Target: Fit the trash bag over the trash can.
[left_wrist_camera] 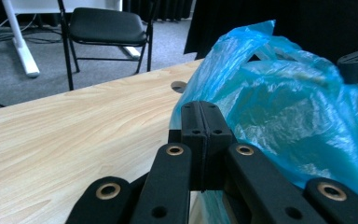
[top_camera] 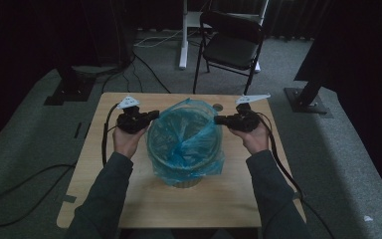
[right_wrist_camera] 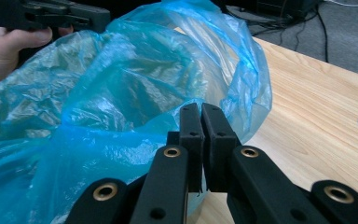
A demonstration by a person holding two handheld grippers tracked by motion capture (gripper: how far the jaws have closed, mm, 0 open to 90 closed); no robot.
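Blue bag [top_camera: 184, 137] rim between closed claws

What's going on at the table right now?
A person is fitting a blue bag into a bin on the table. The left gripper and right gripper sit at opposite sides of the rim, both shut. Whether either pinches the bag isn't clear.

Two tools [top_camera: 151, 115] [top_camera: 218, 119], one blue bag [top_camera: 189, 134] between them lining one bin [top_camera: 184, 182], one surface [top_camera: 129, 199], one chair [top_camera: 231, 42] beyond.
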